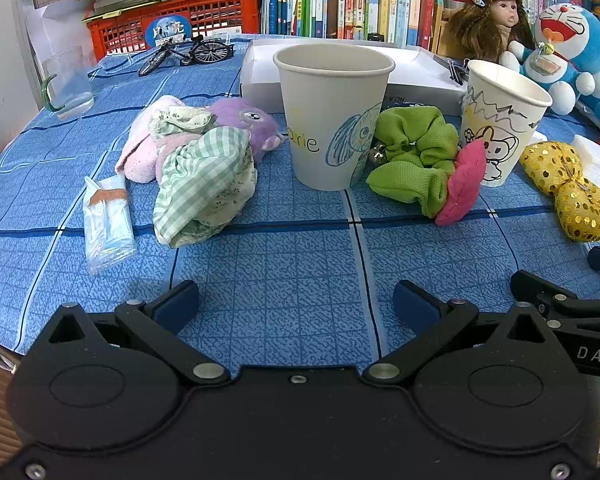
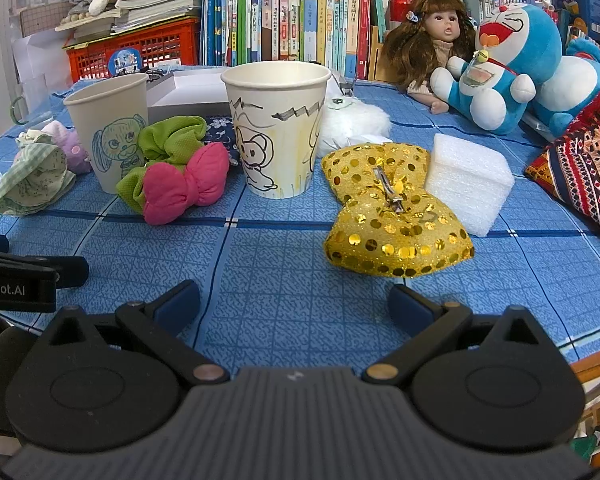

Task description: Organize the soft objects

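Two paper cups stand on the blue tablecloth: one with a blue dog drawing [image 1: 332, 116] [image 2: 108, 128] and one with a black cartoon drawing [image 1: 500, 120] [image 2: 276, 128]. Between them lie a green scrunchie [image 1: 412, 152] [image 2: 168, 140] and a pink bow [image 1: 462, 182] [image 2: 184, 186]. A gold sequin bow [image 1: 568, 188] [image 2: 392, 216] lies to the right. A green checked cloth [image 1: 204, 188] [image 2: 32, 180], a pink cloth [image 1: 140, 148] and a purple plush [image 1: 244, 120] lie to the left. My left gripper [image 1: 296, 304] and right gripper [image 2: 294, 304] are open and empty, low over the near tablecloth.
A white foam block [image 2: 468, 180], a white fluffy toy [image 2: 356, 120], a doll [image 2: 432, 40], a Doraemon plush [image 2: 508, 68], a white box [image 1: 412, 72], a plastic packet [image 1: 108, 224], a glass [image 1: 68, 84] and a toy bicycle [image 1: 188, 54] surround the cups. Books line the back.
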A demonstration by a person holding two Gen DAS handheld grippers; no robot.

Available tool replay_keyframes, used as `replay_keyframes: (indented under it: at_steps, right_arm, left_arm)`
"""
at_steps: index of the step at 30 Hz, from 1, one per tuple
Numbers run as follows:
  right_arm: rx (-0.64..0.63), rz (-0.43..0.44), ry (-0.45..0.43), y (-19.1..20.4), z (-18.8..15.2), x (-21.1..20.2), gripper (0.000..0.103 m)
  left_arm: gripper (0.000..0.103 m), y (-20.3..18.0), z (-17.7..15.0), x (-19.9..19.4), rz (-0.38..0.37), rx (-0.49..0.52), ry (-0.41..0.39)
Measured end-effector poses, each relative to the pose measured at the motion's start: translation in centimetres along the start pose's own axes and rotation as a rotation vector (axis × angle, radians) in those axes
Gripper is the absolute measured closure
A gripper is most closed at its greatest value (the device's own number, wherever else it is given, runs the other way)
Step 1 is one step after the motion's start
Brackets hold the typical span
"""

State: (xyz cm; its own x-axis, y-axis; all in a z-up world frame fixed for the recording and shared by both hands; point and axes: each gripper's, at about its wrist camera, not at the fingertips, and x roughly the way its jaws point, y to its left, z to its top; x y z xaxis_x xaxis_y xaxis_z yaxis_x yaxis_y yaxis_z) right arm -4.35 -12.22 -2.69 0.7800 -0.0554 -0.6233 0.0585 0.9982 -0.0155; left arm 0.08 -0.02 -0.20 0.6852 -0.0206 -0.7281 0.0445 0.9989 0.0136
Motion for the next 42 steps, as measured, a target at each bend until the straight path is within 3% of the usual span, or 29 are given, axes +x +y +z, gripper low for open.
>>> replay_keyframes:
  at_steps: [36,42]
  right_arm:
    - [0.021,0.023,-0.079,-0.7,-0.3,-1.0,0.000]
    - [0.023,-0.021,-0.151,-1.6,0.4,-2.2,0.000]
  left_arm:
    - [0.000,0.3,-0.8,-0.3,-0.012,-0.004,-0.045]
    - [0.011,1.3,-0.2,-1.9,-0.031,-0.040,-0.109]
